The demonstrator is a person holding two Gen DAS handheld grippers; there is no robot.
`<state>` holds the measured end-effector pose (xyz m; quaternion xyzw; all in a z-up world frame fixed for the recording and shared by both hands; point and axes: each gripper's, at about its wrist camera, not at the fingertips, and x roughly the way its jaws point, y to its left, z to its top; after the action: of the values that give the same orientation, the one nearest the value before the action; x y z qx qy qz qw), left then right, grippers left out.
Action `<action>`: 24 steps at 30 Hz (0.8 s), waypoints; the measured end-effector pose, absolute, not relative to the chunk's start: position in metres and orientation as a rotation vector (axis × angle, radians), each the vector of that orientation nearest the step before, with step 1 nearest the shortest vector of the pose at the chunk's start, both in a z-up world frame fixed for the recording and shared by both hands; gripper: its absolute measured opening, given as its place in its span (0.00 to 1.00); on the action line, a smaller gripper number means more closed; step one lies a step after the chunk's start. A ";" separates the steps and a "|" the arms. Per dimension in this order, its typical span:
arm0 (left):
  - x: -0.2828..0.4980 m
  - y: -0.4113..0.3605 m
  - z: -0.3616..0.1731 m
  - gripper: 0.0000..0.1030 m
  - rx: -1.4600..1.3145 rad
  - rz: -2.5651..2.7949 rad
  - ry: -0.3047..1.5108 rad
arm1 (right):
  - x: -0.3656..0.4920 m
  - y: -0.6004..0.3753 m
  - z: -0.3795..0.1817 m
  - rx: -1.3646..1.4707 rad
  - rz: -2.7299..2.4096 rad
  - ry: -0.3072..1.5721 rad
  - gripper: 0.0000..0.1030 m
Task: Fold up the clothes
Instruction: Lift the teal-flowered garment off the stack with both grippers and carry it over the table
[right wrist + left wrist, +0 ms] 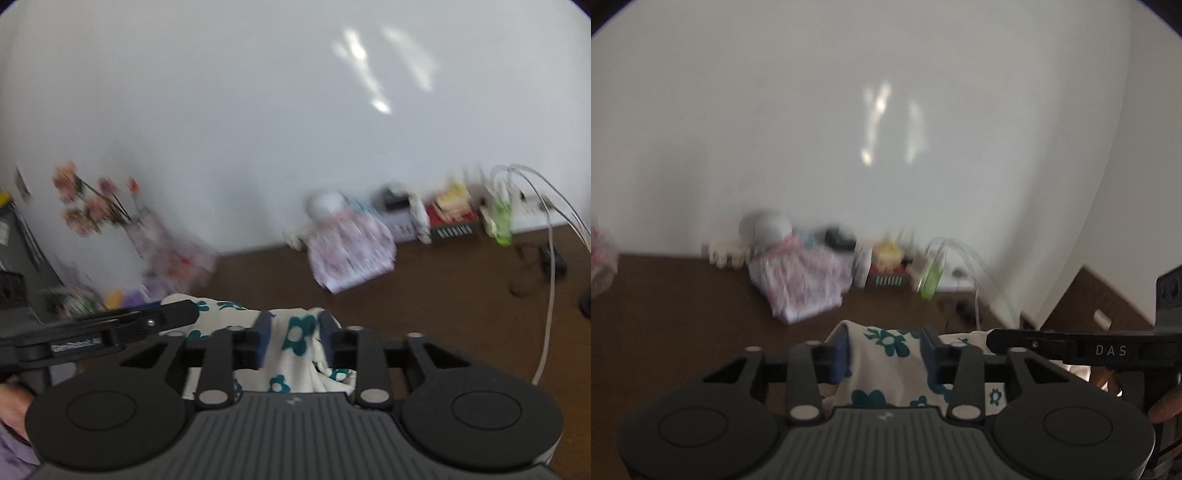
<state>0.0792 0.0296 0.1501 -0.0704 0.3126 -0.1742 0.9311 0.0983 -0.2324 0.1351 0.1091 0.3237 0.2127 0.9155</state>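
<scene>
With the left tool (884, 354) and right tool (293, 338) each clenched on the cream cotton garment with teal flowers (886, 363), lifted above the brown wooden surface (683, 314), hold both edges level and taut so the fold lands square.

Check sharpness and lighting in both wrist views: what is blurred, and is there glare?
Left wrist: floral cloth fairly sharp, folded pink garment smeared, light patches on wall. Right wrist: table clutter and flowers motion-blurred, brighter wall streaks; fisheye bends edges.
</scene>
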 end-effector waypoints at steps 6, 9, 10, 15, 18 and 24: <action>0.012 0.047 0.080 0.58 -0.105 -0.260 0.678 | 0.026 -0.261 0.058 0.230 0.346 0.660 0.44; -0.045 0.060 0.068 0.69 -0.119 -0.269 0.632 | -0.029 -0.251 0.046 0.144 0.463 0.621 0.44; -0.064 0.064 0.064 0.69 -0.123 -0.272 0.617 | -0.043 -0.247 0.045 0.108 0.493 0.610 0.44; -0.057 0.019 0.028 0.69 0.150 -0.163 0.672 | -0.045 -0.226 0.016 0.014 0.473 0.665 0.45; -0.050 0.021 0.015 0.67 0.142 -0.086 0.702 | -0.038 -0.220 0.003 -0.032 0.431 0.674 0.45; -0.042 0.028 0.006 0.48 0.109 -0.043 0.705 | -0.029 -0.216 -0.010 -0.103 0.346 0.665 0.45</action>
<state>-0.0423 0.0278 0.0058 0.0535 0.3452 -0.0211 0.9368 -0.0294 -0.2160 -0.0096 -0.0501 0.3248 0.1691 0.9292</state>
